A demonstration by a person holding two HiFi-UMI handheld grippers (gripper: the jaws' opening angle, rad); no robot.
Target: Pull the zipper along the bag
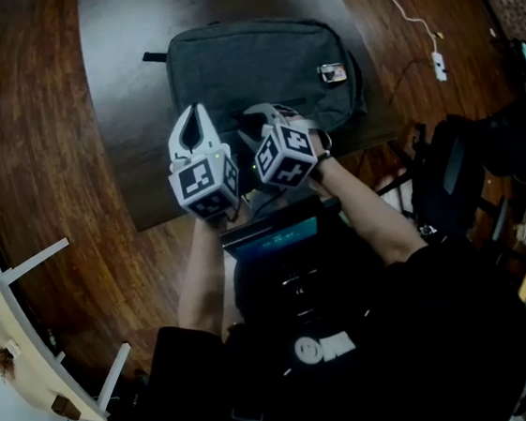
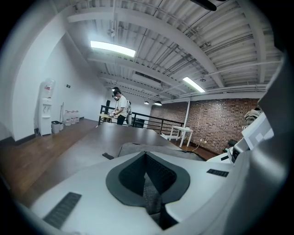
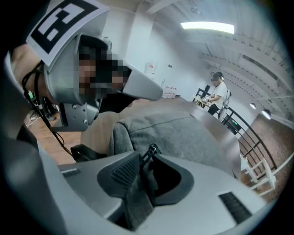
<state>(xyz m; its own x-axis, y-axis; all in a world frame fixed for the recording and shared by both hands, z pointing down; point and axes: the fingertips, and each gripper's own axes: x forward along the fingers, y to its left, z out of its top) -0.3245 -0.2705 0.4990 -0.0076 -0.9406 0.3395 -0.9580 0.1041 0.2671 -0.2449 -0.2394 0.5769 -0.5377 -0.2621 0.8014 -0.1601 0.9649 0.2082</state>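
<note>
A grey bag (image 1: 265, 63) lies flat on a dark table mat (image 1: 127, 98), and both grippers work at its near edge. My left gripper (image 1: 194, 115) points away from me at the near left part of the bag. In the left gripper view it (image 2: 146, 158) is shut on a fold of grey bag fabric (image 2: 149, 193). My right gripper (image 1: 258, 125) sits just to its right on the same edge. In the right gripper view its jaws (image 3: 144, 160) hold the black zipper pull (image 3: 149, 153) together with a strip of grey fabric. The bag's top (image 3: 183, 133) stretches away beyond it.
A white cable with a plug (image 1: 437, 64) trails over the wooden floor at right. A black chair (image 1: 457, 178) stands near my right elbow, and white furniture (image 1: 29, 307) at left. Another person (image 2: 120, 106) works at a far table by a railing.
</note>
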